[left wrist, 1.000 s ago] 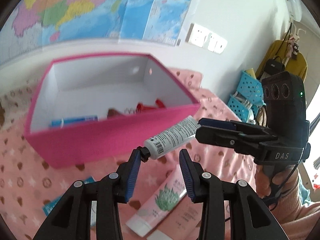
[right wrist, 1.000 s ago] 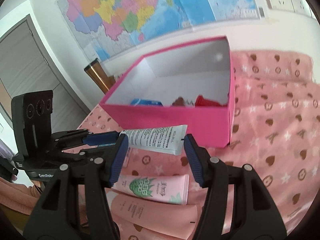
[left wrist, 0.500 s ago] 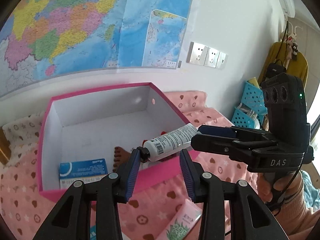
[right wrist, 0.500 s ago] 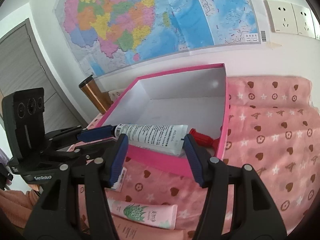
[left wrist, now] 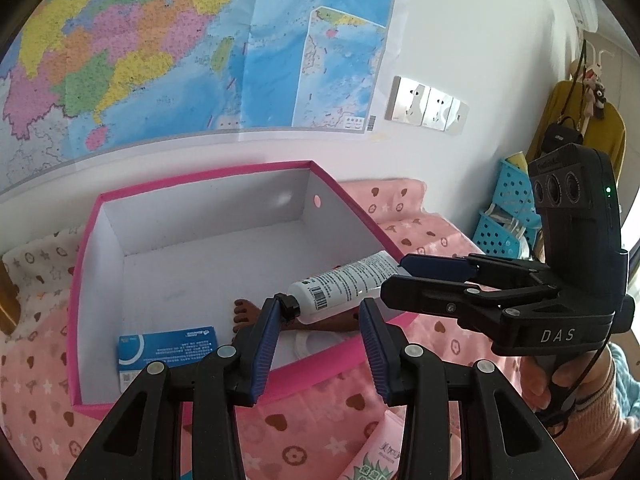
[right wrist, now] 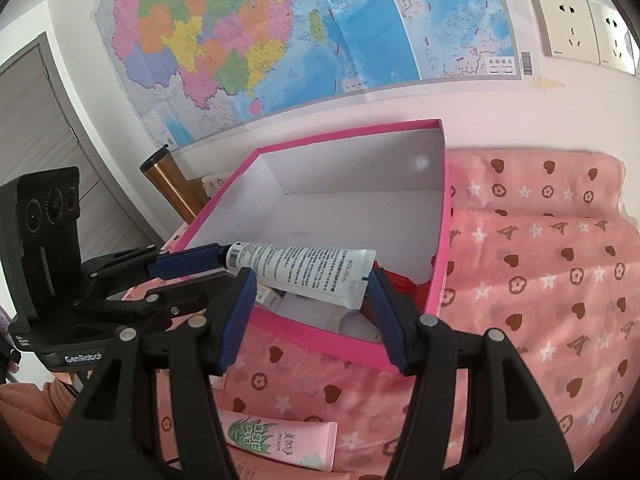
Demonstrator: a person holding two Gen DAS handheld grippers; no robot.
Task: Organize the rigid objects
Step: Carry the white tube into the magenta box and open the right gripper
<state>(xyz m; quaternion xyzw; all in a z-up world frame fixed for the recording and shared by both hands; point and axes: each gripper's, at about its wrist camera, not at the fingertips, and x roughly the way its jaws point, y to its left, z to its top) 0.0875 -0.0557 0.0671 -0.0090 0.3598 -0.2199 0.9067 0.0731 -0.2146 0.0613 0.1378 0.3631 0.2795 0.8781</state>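
Carrying the white tube (right wrist: 304, 268) into the pink box (right wrist: 344, 132) is the step you're on, and it's nearly done: the tube hangs in the air just past the box's near wall, over the inside, cap end toward your left, flat crimped end toward your right. The R gripper (right wrist: 310, 284) looks clenched on the tube's tail end; from the left wrist view the tail runs in between its two fingers. The L gripper (left wrist: 322, 308) isn't clamping anything: its jaws stand apart w/ only the black cap (left wrist: 290, 306) touching the inner face of one finger (left wrist: 266, 344), so it steadies the tube rather than holds it. Already in the box: a blue card (left wrist: 168, 344) flat on the floor by the near wall, a brown foot-shaped thing (left wrist: 244, 312) just under the cap, something red in the near R corner, partly hidden. Free floor lies toward the back and middle. Next move, as I judge it: bring both hands down together, keep the tube about level, aim for the bare floor past the brown thing, then let go w/ the R claw and back the L finger off the cap. Watch the near wall, since the gripper fingers sit close over it and could catch the rim going down. After that, the pink aloe tube (right wrist: 280, 440) on the pink cloth (right wrist: 540, 280) in front of the box looks like the next pick, plus more packaging beside it.
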